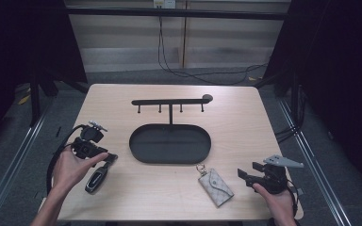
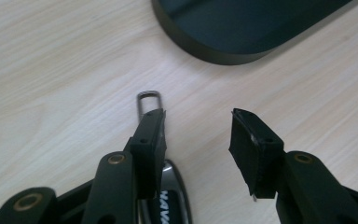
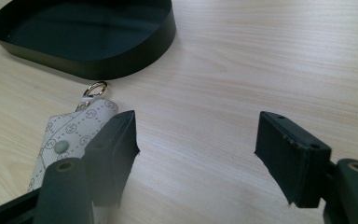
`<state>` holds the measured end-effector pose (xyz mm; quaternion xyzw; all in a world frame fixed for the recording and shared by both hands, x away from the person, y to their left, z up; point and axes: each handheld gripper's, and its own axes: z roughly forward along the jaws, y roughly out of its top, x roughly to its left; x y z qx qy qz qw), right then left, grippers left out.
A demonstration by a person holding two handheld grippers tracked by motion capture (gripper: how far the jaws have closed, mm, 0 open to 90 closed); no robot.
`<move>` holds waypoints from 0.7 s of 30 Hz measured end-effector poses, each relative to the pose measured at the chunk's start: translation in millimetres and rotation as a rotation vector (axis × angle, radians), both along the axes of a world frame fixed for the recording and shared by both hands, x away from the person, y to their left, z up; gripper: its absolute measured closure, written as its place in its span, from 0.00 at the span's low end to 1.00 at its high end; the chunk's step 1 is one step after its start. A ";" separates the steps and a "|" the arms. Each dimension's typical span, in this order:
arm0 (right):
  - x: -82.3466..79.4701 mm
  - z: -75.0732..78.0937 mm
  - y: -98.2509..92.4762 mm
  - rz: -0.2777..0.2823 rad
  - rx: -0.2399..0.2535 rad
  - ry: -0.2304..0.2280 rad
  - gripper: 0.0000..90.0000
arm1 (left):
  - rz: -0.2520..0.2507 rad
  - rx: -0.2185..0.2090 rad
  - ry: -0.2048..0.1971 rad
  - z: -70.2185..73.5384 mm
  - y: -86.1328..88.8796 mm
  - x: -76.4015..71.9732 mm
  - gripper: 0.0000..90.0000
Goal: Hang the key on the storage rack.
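Observation:
A dark car key (image 1: 95,180) with a metal loop (image 2: 148,100) lies on the wooden table near its front left. My left gripper (image 1: 109,158) hovers right over it, jaws open. In the left gripper view the key (image 2: 173,200) lies under the left jaw, and the gap of that gripper (image 2: 198,130) holds only bare wood. A beige patterned key pouch (image 1: 215,186) with a ring lies front centre-right. My right gripper (image 1: 243,175) stands to its right, open. In the right gripper view the pouch (image 3: 72,128) lies beside the left jaw, outside the gap of that gripper (image 3: 196,140).
A black oval tray (image 1: 136,150) sits mid-table, with a black hook rack (image 1: 169,101) on a post behind it. The tray's wall (image 2: 214,53) lies just ahead of the left gripper, and its wall (image 3: 121,65) is ahead-left of the right gripper. Cables run on the floor behind the table.

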<state>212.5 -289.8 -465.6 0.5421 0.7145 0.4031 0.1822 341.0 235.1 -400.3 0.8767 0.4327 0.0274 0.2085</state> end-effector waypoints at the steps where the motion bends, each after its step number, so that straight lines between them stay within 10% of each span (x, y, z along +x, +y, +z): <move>1: 0.0 0.0 0.0 0.000 -0.003 -0.001 0.33 | 0.002 0.004 0.032 0.3 0.8 5.5 0.62; 21: 1.2 -1.0 0.7 0.005 -0.004 0.013 0.32 | -0.005 0.120 0.155 -30.4 -1.7 31.8 0.68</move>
